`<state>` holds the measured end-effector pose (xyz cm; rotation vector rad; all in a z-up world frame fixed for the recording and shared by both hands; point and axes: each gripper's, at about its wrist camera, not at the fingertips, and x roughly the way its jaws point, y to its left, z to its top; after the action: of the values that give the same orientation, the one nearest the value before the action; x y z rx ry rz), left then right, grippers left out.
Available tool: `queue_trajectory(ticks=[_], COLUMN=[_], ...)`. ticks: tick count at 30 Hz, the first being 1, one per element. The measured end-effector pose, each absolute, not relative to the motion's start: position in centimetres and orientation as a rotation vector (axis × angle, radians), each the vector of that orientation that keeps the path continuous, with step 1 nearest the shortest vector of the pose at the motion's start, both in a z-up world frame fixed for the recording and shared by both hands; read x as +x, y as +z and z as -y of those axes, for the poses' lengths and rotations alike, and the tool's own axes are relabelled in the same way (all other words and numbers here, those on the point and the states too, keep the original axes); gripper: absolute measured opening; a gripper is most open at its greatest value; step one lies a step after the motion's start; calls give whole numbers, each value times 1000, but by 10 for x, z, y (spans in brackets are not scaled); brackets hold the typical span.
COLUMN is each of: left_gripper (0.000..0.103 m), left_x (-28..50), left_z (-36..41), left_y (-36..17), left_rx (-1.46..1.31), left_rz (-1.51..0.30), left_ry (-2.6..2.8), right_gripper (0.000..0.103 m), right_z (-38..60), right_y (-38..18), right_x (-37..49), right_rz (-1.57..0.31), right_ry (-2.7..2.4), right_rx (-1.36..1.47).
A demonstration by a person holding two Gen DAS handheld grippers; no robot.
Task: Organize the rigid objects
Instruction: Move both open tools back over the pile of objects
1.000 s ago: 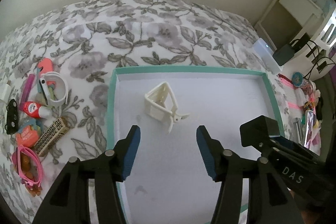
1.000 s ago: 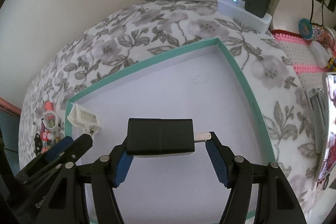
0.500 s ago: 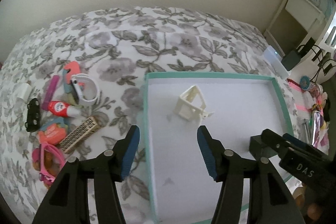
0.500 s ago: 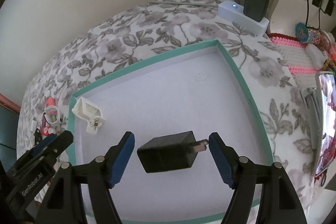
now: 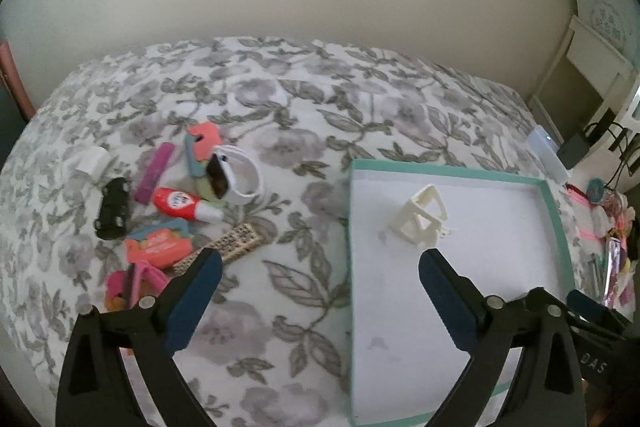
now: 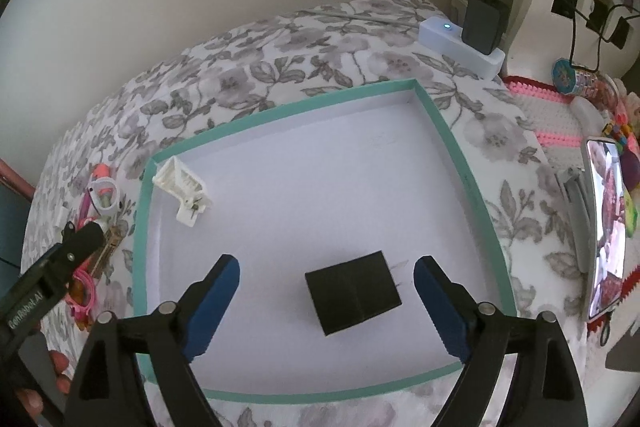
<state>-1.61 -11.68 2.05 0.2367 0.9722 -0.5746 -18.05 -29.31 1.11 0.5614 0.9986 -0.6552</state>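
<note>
On the floral bedspread (image 5: 304, 115), a pile of about ten small things (image 5: 168, 203) lies left of one teal-rimmed white cardboard tray (image 6: 460, 163). The tray holds two things: one white plastic clip (image 6: 182, 187), one black charger block (image 6: 352, 293). Left tongs (image 5: 316, 299) and right tongs (image 6: 326, 303) are opening wide, both holding nothing.

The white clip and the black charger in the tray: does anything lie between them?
No. In the right wrist view, only bare tray floor separates the white clip from the black charger.
</note>
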Motion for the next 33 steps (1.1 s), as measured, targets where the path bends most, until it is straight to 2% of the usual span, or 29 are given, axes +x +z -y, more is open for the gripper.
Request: queue_trajectory(ticks=[1, 2, 3, 19, 26, 33], left_gripper=[99, 99, 99, 99, 99, 99], left_x=[-16, -15, -14, 32, 59, 74], left_z=[115, 111, 109, 13, -38, -64], left_y=[22, 24, 25, 61, 50, 27], left_rx=[241, 244, 242, 149, 112, 58], left_rz=[-963, -953, -948, -943, -1021, -1116], left_ry=[-566, -557, -552, -366, -226, -176], right_gripper=[93, 101, 103, 103, 103, 103], right_z=[291, 288, 286, 234, 191, 146], right_y=[12, 13, 15, 58, 59, 37], right_x=[-179, -178, -177, -142, -106, -67], right_rz=[-1000, -1004, -1004, -901, -903, -963], right_ry=[-653, -649, -647, -554, -420, -289], right_rx=[557, 552, 541, 494, 448, 430])
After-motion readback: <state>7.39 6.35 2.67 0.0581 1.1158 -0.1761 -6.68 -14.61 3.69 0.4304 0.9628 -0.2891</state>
